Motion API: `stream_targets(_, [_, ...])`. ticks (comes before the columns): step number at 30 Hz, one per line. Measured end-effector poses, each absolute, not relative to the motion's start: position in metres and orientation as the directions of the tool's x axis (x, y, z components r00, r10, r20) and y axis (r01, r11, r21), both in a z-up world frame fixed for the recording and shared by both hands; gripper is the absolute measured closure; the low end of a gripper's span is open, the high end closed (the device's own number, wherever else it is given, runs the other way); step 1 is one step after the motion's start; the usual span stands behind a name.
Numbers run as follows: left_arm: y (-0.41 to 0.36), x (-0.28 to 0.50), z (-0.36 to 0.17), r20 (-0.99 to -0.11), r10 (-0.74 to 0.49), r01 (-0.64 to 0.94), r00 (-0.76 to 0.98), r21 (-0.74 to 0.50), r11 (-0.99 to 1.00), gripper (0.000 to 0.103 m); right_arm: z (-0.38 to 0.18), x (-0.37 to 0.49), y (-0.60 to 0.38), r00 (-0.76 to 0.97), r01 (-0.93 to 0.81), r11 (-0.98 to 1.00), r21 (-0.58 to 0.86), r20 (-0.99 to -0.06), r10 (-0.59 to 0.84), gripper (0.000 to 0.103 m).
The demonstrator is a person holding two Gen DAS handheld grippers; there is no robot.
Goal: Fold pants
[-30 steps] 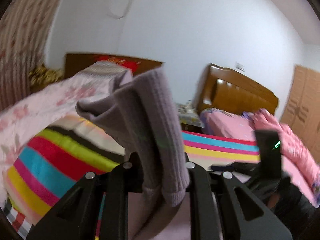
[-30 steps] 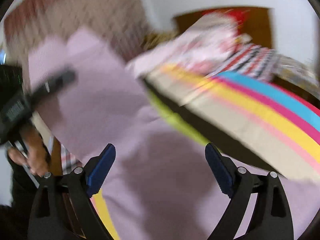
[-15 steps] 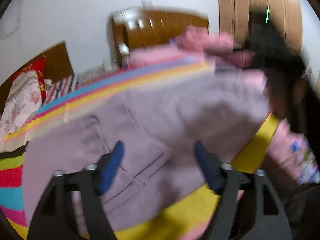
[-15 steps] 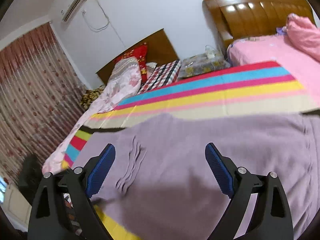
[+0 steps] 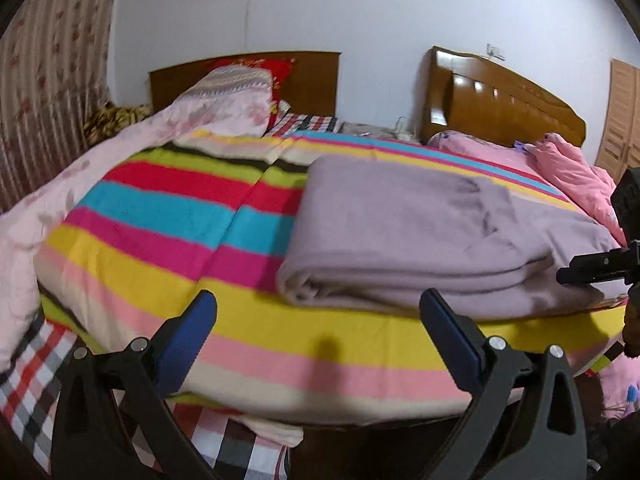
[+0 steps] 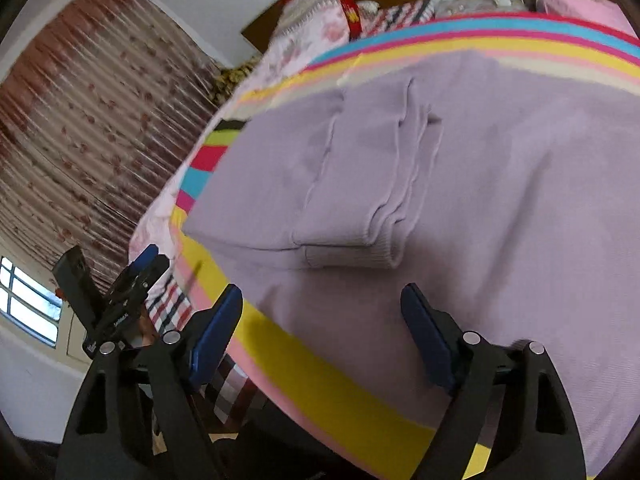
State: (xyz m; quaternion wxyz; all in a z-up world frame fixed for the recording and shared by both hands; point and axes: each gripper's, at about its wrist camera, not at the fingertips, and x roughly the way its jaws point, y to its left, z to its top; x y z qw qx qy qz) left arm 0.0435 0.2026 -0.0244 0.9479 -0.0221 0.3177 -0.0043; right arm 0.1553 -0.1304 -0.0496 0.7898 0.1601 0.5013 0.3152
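Observation:
The lilac knit pants (image 5: pixel 420 232) lie folded flat on the striped blanket (image 5: pixel 160 220), the fold edge toward the left. In the right wrist view the ribbed cuffs (image 6: pixel 352 248) rest on top of the pants (image 6: pixel 500 168). My left gripper (image 5: pixel 319 300) hovers at the blanket's near edge, short of the fold, jaws opening wide with nothing between them. My right gripper (image 6: pixel 320 294) hangs over the pants' near edge, jaws closing a little, pads clear of the cloth. Each gripper shows in the other's view: the right gripper (image 5: pixel 592 268), the left gripper (image 6: pixel 140 268).
A pink floral quilt (image 5: pixel 60 200) lies along the left side of the bed. Two wooden headboards (image 5: pixel 500 100) stand against the far wall, with pink bedding (image 5: pixel 568 168) at the right. A checked sheet (image 5: pixel 32 380) hangs below the blanket. A curtain (image 6: pixel 80 120) and a window (image 6: pixel 24 300) are at the left.
My left gripper let go of the pants leg, opened wide and dropped back toward the bed's near edge. The pants now lie folded. My right gripper rolled and shifted along the pants.

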Motion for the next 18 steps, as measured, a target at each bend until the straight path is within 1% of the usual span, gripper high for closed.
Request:
stream_targets(2, [0.207, 0.049, -0.036, -0.609, -0.029, -0.008, 0.792, -0.058, 0.998, 0.002, -0.049, 0.156, -0.125, 0.298, -0.34, 0.752, 0.564, -0.694, 0.656, 0.023])
stream_targets(4, [0.21, 0.046, -0.038, -0.609, -0.051, 0.009, 0.792, -0.073, 0.997, 0.002, -0.047, 0.167, -0.125, 0.312, -0.305, 0.759, 0.576, -0.693, 0.651, 0.023])
stream_targets(5, [0.207, 0.045, -0.038, -0.608, -0.057, 0.015, 0.792, -0.074, 0.997, 0.002, -0.047, 0.172, -0.126, 0.324, -0.282, 0.764, 0.58, -0.693, 0.645, 0.026])
stream_targets(7, [0.204, 0.047, -0.041, -0.608, -0.064, 0.027, 0.792, -0.07, 0.997, 0.002, -0.046, 0.177, -0.13, 0.33, -0.253, 0.771, 0.585, -0.697, 0.637, 0.037])
stream_targets(8, [0.202, 0.049, -0.044, -0.61, -0.065, 0.029, 0.79, -0.068, 0.997, 0.002, -0.048, 0.179, -0.132, 0.332, -0.234, 0.77, 0.594, -0.695, 0.638, 0.05])
stream_targets(9, [0.203, 0.051, -0.045, -0.612, -0.063, 0.028, 0.789, -0.066, 0.997, 0.002, -0.051, 0.182, -0.132, 0.326, -0.22, 0.764, 0.606, -0.692, 0.644, 0.059])
stream_targets(11, [0.207, 0.055, -0.048, -0.613, -0.055, 0.017, 0.788, -0.067, 0.998, 0.002, -0.056, 0.183, -0.132, 0.316, -0.201, 0.759, 0.62, -0.692, 0.649, 0.066])
stream_targets(12, [0.21, 0.056, -0.048, -0.612, -0.058, 0.016, 0.789, -0.074, 0.997, 0.002, -0.057, 0.183, -0.133, 0.324, -0.197, 0.756, 0.624, -0.687, 0.651, 0.076])
stream_targets(13, [0.214, 0.057, -0.048, -0.61, -0.06, 0.013, 0.79, -0.082, 0.997, 0.002, -0.056, 0.182, -0.135, 0.333, -0.195, 0.756, 0.625, -0.683, 0.65, 0.084])
stream_targets(14, [0.217, 0.059, -0.047, -0.608, -0.061, 0.006, 0.791, -0.092, 0.996, 0.002, -0.053, 0.181, -0.136, 0.353, -0.205, 0.755, 0.623, -0.673, 0.65, 0.088])
stream_targets(18, [0.223, 0.068, -0.045, -0.612, -0.053, -0.009, 0.789, -0.098, 0.995, 0.002, -0.025, 0.177, -0.13, 0.43, -0.259, 0.746, 0.613, -0.619, 0.657, 0.089])
